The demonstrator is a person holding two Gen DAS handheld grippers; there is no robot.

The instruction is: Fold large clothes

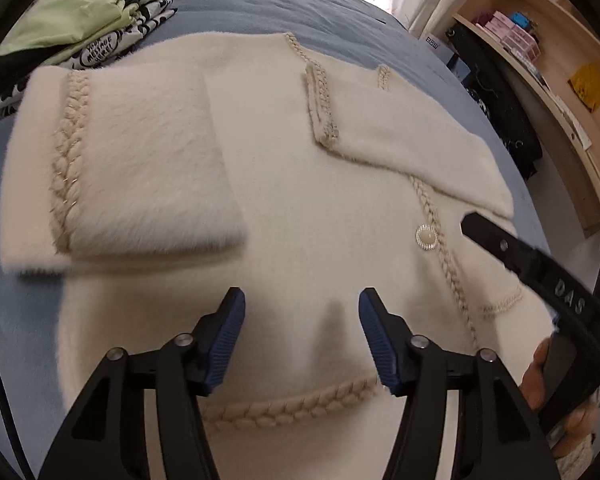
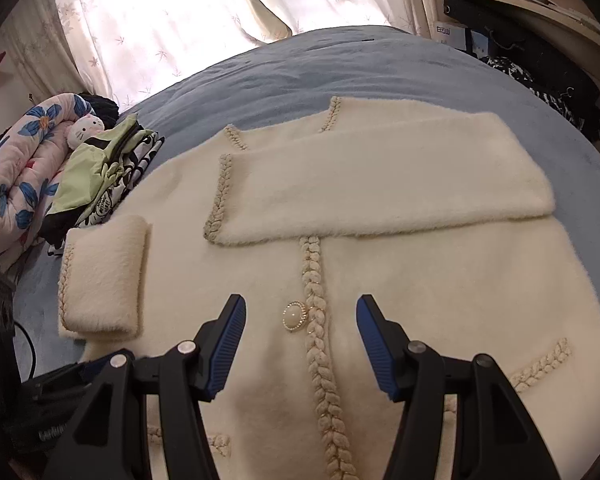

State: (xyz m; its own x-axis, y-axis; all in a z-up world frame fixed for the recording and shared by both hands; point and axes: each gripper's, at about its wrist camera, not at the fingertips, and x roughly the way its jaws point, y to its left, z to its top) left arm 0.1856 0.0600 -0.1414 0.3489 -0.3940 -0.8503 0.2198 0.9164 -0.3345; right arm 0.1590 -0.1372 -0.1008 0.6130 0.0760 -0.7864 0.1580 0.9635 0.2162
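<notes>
Cream fuzzy cardigan (image 1: pixel 284 200) spread flat across the blue bed (image 2: pixel 300 72), braided placket and pearl button (image 2: pixel 295 317) facing up. Both sleeves folded in over the body: one (image 2: pixel 380 184) lying crosswise toward the far edge, the other (image 1: pixel 140 160) doubled over by the bed's left side. Stack of green and black-and-white clothes (image 1: pixel 80 28) near the far left corner. Left tongs (image 1: pixel 302 340) held apart above the hem, gripping nothing. Right tongs (image 2: pixel 300 348) likewise apart, empty, poised over the button.
</notes>
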